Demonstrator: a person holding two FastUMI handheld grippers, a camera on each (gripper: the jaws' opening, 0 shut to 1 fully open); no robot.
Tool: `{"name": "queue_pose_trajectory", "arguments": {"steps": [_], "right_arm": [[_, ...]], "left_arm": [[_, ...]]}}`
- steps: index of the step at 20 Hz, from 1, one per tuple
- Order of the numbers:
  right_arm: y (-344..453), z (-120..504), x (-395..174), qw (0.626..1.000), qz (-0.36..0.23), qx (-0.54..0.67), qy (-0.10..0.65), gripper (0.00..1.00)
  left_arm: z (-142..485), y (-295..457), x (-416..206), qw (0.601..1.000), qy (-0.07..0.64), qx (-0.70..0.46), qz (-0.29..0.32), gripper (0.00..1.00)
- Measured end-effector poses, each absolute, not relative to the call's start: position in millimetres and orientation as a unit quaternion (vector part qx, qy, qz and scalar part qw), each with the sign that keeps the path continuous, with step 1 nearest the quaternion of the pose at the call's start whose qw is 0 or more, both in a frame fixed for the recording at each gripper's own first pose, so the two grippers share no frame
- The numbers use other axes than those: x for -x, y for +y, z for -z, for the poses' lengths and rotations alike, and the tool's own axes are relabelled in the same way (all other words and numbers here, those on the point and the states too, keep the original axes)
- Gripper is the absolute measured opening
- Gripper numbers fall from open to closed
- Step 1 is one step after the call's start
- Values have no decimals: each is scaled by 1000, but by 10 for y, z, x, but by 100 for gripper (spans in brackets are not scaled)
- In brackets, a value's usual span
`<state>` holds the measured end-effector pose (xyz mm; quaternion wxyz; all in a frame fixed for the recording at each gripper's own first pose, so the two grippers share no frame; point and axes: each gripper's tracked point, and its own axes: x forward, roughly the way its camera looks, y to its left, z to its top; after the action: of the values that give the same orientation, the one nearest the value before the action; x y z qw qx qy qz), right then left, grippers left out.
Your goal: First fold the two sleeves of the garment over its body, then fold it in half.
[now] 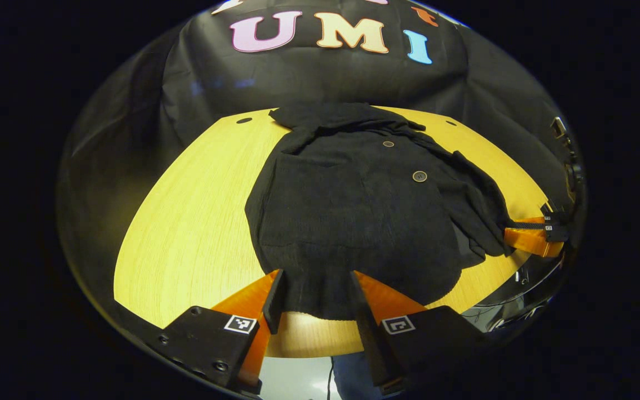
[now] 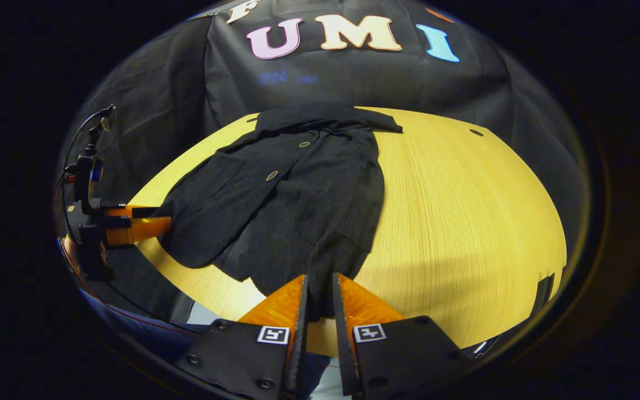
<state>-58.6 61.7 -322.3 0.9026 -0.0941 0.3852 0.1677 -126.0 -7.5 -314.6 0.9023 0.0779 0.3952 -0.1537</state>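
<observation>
A black garment (image 1: pixel 353 222) of soft, nubbly knit lies flat on the round table (image 1: pixel 186 233), whose top is pale yellow wood with fine straight grain. The fabric has a matte, crinkled texture; two round brownish buttons (image 1: pixel 419 176) sit along its front, one larger than the other. Its collar end points toward the booth wall, the hem toward the near table edge, and one sleeve lies folded in over the body (the layers show as darker ridges). No brand or readable writing shows on the cloth.

In the left gripper view, the left claw (image 1: pixel 313 311) has orange wedge-shaped fingers with black pads, standing fairly wide apart, with the hem's near edge lying between them; whether the pads press the cloth cannot be told. Small square black-and-white marker tags sit on its black body.

In the right gripper view, the right claw (image 2: pixel 320 303) has its fingers drawn close together, clamped on a narrow strip of the garment's lower edge. The left claw shows there at the far left, at the garment's side.
</observation>
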Motion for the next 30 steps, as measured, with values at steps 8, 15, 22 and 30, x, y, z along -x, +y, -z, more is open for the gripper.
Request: {"name": "queue_pose_trajectory", "arguments": {"steps": [8, 15, 22, 30], "right_arm": [[679, 3241, 631, 899, -168, 93, 394, 8], [685, 3211, 633, 893, -168, 118, 400, 9], [696, 2950, 510, 902, -167, 125, 378, 8], [778, 2420, -4, 920, -171, 149, 319, 11]], "left_arm": [[3142, -86, 1244, 905, 392, -81, 144, 7], [3134, -89, 1225, 900, 399, -93, 148, 0], [2821, -130, 1062, 917, 371, -59, 134, 0], [2372, -326, 500, 938, 318, -12, 135, 0]]}}
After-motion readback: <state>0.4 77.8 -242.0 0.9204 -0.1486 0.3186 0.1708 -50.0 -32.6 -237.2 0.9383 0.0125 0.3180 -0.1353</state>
